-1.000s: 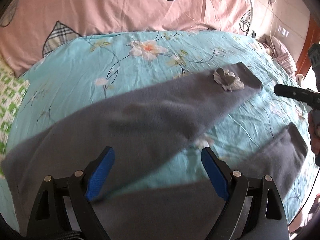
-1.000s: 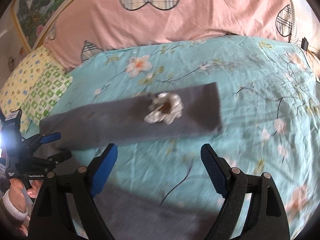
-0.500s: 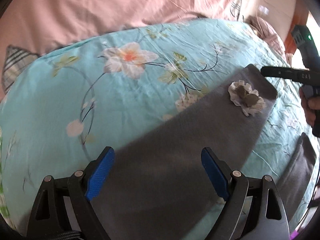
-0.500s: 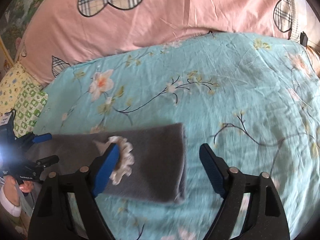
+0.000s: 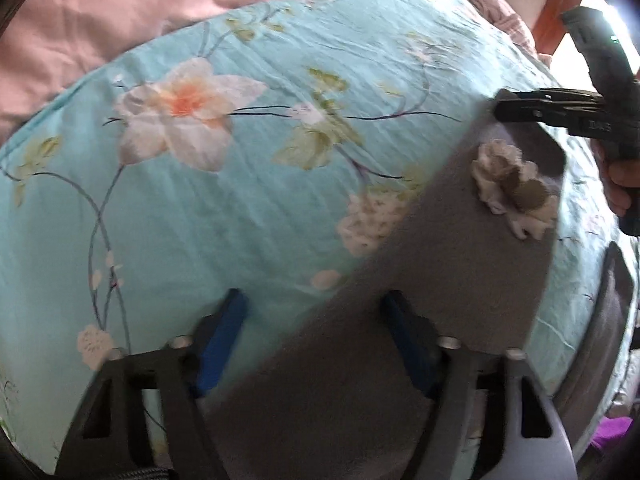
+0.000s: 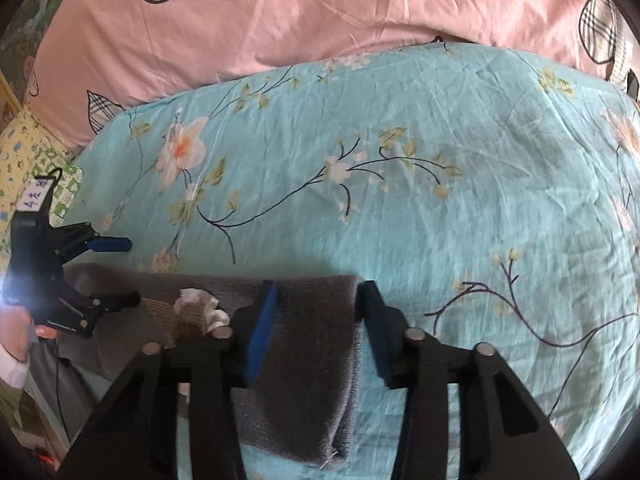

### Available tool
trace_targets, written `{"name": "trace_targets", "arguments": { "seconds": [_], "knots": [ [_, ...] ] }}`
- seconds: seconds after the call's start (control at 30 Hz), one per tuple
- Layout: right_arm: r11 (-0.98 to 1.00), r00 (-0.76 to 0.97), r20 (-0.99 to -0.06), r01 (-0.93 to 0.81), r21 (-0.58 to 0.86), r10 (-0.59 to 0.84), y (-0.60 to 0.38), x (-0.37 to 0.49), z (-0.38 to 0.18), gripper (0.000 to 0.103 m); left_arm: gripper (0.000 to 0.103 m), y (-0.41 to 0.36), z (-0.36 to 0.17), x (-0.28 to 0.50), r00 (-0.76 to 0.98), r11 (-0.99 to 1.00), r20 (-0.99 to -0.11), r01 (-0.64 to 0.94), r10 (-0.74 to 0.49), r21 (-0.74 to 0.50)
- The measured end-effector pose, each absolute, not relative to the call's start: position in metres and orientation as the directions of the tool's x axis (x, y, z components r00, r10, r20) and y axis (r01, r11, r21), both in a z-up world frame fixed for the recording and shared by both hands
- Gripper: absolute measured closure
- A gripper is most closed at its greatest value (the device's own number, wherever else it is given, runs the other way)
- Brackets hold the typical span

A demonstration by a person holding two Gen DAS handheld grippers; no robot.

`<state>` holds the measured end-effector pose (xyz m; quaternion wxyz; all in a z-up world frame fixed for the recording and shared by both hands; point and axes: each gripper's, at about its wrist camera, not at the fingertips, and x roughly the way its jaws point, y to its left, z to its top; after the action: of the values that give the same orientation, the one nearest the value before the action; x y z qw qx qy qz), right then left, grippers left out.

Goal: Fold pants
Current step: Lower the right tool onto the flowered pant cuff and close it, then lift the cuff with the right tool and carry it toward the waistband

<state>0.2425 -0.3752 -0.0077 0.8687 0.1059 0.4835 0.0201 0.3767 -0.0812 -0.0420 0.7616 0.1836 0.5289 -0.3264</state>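
On the bed the grey pants lie flat, both claws having dropped onto one leg: the left claw narrowing astride its edge, the right claw narrowing around its cuff, neither yet pinching.

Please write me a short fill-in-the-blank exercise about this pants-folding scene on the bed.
1. The grey pants lie on a floral sheet whose ground colour is ____.
2. Sewn onto the pant leg near its cuff is a cream fabric ____.
3. The right gripper straddles the leg's cuff end, and the pads on its fingers are coloured ____.
4. Beyond the sheet lies a quilt coloured ____ with plaid hearts.

Missing words: turquoise; flower; blue; pink
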Motion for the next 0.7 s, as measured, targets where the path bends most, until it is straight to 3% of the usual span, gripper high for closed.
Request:
{"name": "trace_targets", "arguments": {
  "seconds": [0.07, 0.17, 0.27, 0.7],
  "knots": [
    [0.977, 0.532, -0.835, 0.063, 0.205, 0.141, -0.376, 0.242, -0.007, 0.075, 0.077, -0.084, -0.041, 0.371, 0.182, 0.698, -0.927, 0.708, -0.328, -0.108],
    [0.972, 0.541, -0.825, 0.055, 0.229, 0.164, -0.377, 0.240, -0.004, 0.081, 0.090, -0.091, -0.039, 0.360, 0.179, 0.685, -0.929, 0.722, -0.325, -0.100],
    [0.969, 0.564, -0.806, 0.042, 0.243, 0.178, -0.374, 0.231, 0.006, 0.083, 0.095, -0.092, -0.031, 0.345, 0.197, 0.685, -0.922, 0.722, -0.334, -0.094],
    [0.953, 0.657, -0.696, -0.129, 0.275, 0.290, -0.360, 0.143, 0.051, 0.085, 0.096, -0.066, 0.027, 0.241, 0.268, 0.700, -0.874, 0.706, -0.405, -0.107]
  ]
}}
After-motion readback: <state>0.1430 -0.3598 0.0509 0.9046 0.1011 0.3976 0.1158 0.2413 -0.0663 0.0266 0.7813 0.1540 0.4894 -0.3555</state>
